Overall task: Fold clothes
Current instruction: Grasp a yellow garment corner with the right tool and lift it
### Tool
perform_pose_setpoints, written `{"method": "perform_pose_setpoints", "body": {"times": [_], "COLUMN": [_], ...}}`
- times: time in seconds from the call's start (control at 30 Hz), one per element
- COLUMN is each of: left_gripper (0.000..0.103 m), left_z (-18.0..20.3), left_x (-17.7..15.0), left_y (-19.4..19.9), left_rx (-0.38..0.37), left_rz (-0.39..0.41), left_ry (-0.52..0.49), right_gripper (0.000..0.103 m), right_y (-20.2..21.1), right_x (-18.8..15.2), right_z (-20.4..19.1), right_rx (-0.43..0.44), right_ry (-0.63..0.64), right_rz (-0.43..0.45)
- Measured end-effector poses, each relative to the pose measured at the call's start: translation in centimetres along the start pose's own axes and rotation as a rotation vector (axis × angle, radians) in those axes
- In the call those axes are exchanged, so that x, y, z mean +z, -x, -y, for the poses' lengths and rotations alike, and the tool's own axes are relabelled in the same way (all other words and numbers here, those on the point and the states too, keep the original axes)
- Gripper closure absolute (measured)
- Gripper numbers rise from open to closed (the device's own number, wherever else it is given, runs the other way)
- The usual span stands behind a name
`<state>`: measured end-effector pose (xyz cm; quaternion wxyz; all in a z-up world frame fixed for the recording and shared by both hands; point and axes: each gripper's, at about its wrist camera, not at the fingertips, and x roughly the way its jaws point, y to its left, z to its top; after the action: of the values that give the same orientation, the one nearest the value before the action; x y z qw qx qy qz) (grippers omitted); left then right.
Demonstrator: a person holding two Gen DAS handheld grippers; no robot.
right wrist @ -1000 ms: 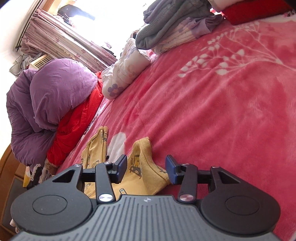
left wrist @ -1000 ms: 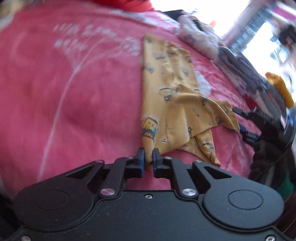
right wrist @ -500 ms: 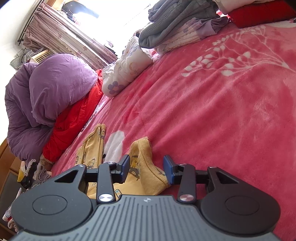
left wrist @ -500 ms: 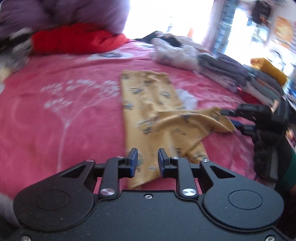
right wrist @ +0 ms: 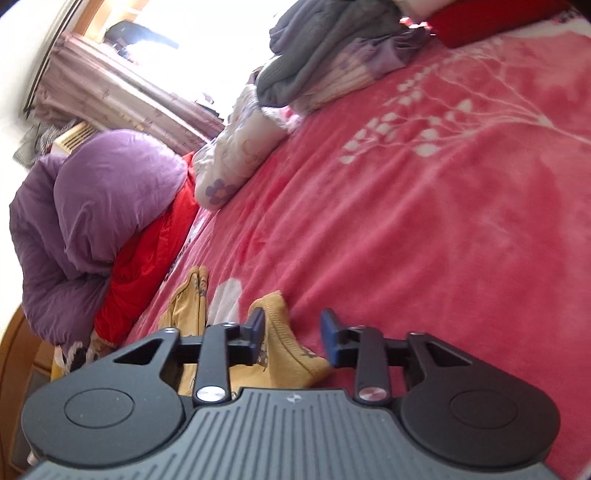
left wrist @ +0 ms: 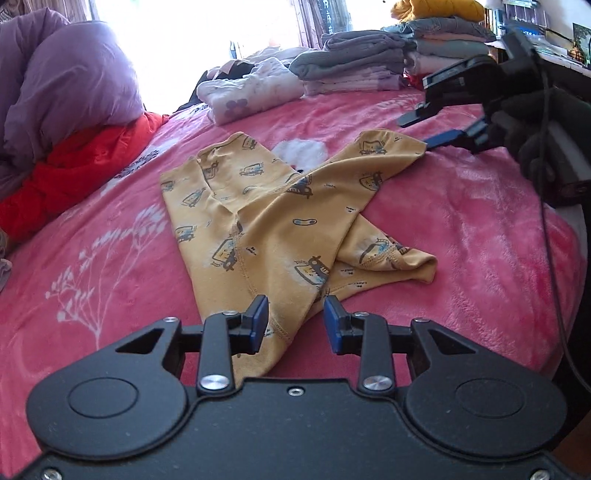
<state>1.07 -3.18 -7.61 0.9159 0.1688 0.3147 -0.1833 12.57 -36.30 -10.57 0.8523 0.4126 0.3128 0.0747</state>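
1. Yellow pants (left wrist: pixel 280 206) with a cartoon print lie on the pink blanket (left wrist: pixel 461 229) of the bed, one leg folded across the other so the two cross.
2. The left hand-held gripper (left wrist: pixel 295 325) sits low over the near edge of the pants, its blue-padded fingers (left wrist: pixel 258 325) apart with the cloth lying between them, not pinched.
3. The right hand-held gripper (left wrist: pixel 424 133) is at the far right end of the crossed leg, seen from the left wrist view with its fingers spread; the lower blue finger is just beside the leg's tip.
4. From the right wrist view, the right gripper (right wrist: pixel 291 336) is likewise apart, with the yellow cuff (right wrist: pixel 277 332) lying loose between the fingers and close to the left one.
5. Farther back on the bed, a purple duvet (left wrist: pixel 70 85) is heaped on a red quilt (left wrist: pixel 74 166).
6. Near the window lie a white floral bundle (left wrist: pixel 251 92) and a stack of folded grey clothes (left wrist: pixel 354 59).
7. A yellow garment (left wrist: pixel 439 9) tops another pile at the far right.
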Motion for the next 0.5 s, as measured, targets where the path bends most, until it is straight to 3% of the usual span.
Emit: {"method": "perform_pose_setpoints", "body": {"times": [0.07,0.3,0.43,0.5], "left_gripper": [0.072,0.072,0.072,0.072], "left_z": [-0.3,-0.5,0.2,0.6], "left_x": [0.1,0.3,0.0,-0.3], "left_y": [-0.2,-0.3,-0.4,-0.3], "left_rx": [-0.006,-0.037,-0.025,-0.017], "left_rz": [0.003,0.007,-0.001,-0.002], "left_ry": [0.02,0.042,-0.023,-0.077], "right_gripper": [0.054,0.056,0.075,0.093], "right_y": [1.0,2.1,1.1,0.7], "right_x": [-0.4,-2.6,-2.6,-2.4], "right_z": [0.4,2.4,3.3,3.1], "right_rx": [-0.004,0.082,0.099,0.114], "right_ry": [-0.032,-0.252,-0.307,-0.301], "right_rz": [-0.015,-0.044,-0.013,0.004]}}
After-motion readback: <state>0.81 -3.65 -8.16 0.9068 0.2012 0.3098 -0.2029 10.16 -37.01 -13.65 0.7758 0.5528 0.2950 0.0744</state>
